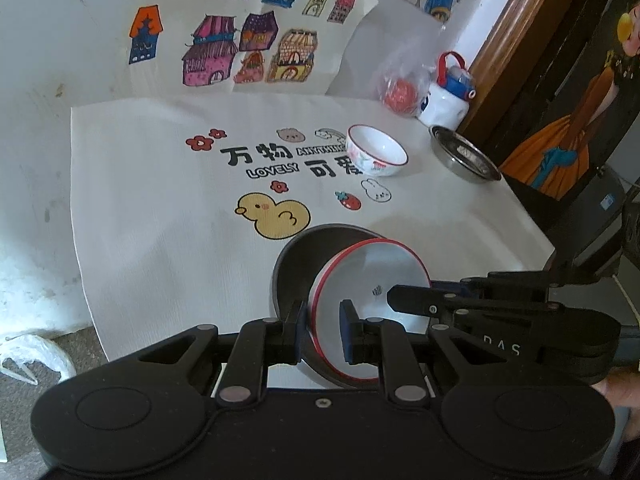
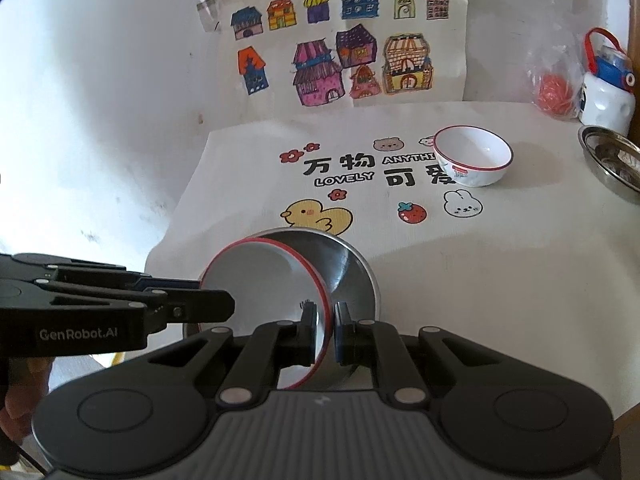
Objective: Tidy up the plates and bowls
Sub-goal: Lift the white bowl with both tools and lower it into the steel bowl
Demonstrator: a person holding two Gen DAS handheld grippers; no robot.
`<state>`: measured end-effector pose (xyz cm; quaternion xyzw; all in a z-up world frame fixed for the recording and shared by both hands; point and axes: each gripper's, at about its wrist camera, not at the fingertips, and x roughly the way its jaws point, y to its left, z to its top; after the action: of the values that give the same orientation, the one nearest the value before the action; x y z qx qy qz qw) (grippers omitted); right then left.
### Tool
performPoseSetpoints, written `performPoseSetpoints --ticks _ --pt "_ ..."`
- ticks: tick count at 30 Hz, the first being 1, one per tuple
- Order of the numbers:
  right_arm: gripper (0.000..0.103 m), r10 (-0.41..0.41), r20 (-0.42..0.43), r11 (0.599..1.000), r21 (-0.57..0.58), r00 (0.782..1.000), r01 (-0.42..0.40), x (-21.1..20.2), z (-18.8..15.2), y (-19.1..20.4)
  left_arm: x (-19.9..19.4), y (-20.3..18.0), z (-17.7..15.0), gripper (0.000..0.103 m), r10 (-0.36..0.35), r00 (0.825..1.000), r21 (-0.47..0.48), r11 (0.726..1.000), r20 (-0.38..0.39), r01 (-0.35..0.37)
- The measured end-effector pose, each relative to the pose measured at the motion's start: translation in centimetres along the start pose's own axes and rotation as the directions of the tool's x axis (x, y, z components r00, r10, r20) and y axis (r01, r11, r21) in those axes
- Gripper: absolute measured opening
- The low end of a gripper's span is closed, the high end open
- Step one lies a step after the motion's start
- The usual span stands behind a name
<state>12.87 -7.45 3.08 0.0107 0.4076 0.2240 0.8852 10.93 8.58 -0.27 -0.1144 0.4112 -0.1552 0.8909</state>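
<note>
Left gripper (image 1: 323,330): its two fingers are clamped on the rim of the red-rimmed plate, one pad against the back of the plate and one on its white face. In the right wrist view it (image 2: 224,300) reaches in from the left, level with the plate.
Red-rimmed plate (image 1: 370,304): white with a red edge, tilted up nearly on its side over the near edge of the table, leaning into the steel dish behind it. Both grippers hold it at once.
Steel dish (image 1: 298,270): dark metal and round, tipped up directly behind the plate and touching it, near the table's front edge.
Right gripper (image 2: 324,330): clenched on the plate's red rim, which passes between its two pads; whether the outer pad also presses the steel dish cannot be told.
Table (image 1: 160,200): covered with a white cloth printed with a yellow duck, a strawberry, a rabbit and lettering.
Small bowl (image 1: 376,156): white with a red rim and a flower pattern, upright toward the far right part of the table, well apart from the held plate.
Metal bowl (image 1: 464,158): shiny and shallow, at the table's right edge, just beside the small bowl.
Far right corner: a white bottle with a blue lid and red handle (image 1: 450,94), and next to it a clear bag holding something red (image 1: 400,94).
</note>
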Motion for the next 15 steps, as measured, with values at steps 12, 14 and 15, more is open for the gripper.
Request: performPoseSetpoints --ticks 12,14,15 --pt "0.01 -0.002 -0.077 0.999 -0.049 0.997 -0.002 1.1 0.4 -0.3 0.9 0.1 0.7 0.019 -0.009 0.999 -0.003 1.0 -0.052 0.009" --pt "0.011 -0.004 -0.075 0.999 -0.049 0.997 0.0 1.2 0.6 -0.3 1.1 0.2 0.8 0.019 -0.013 0.998 -0.008 1.0 -0.061 0.013" --pt "0.011 -0.004 -0.074 0.999 -0.049 0.997 0.0 1.2 0.6 -0.4 1.2 0.3 0.9 0.019 -0.015 0.998 -0.012 1.0 -0.065 0.015"
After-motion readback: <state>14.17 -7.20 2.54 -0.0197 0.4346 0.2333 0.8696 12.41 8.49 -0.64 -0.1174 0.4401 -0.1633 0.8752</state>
